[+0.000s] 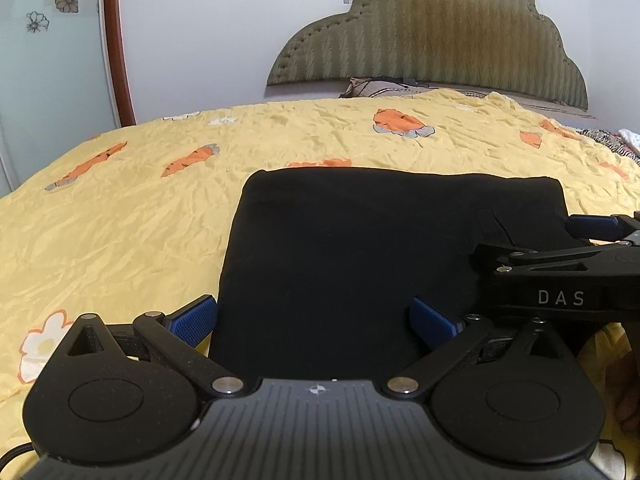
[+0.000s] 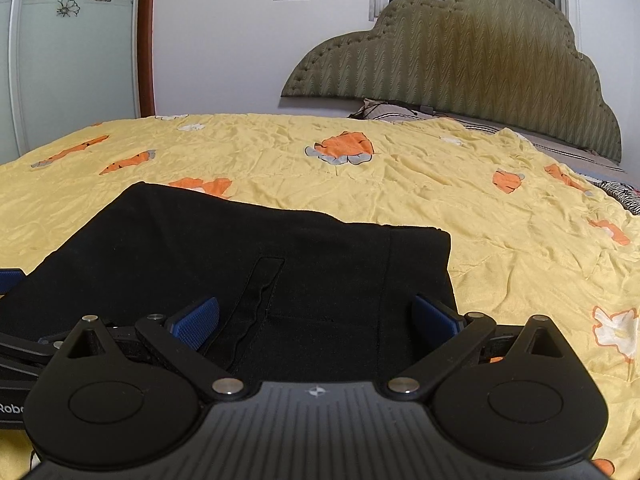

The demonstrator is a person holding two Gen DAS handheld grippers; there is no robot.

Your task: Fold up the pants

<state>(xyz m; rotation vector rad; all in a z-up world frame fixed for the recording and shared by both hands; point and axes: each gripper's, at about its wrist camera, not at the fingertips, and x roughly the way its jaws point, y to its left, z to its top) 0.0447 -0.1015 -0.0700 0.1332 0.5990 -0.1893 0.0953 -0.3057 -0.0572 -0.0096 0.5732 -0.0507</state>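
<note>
On the yellow bedspread (image 1: pixel 120 232) lie the black pants (image 1: pixel 352 248) – folded into a neat rectangle, seemingly finished – so the left gripper (image 1: pixel 314 320) and right gripper (image 2: pixel 316 316) hover above, fingers spread, gripping nothing.

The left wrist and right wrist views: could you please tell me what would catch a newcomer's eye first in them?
A folded pair of black pants lies flat on a yellow bedsheet printed with orange carrots, dark against bright. Both the left gripper and the right gripper sit open at its near edge, gripping nothing. Behind, an olive cloud-shaped headboard leans against the white wall.
</note>
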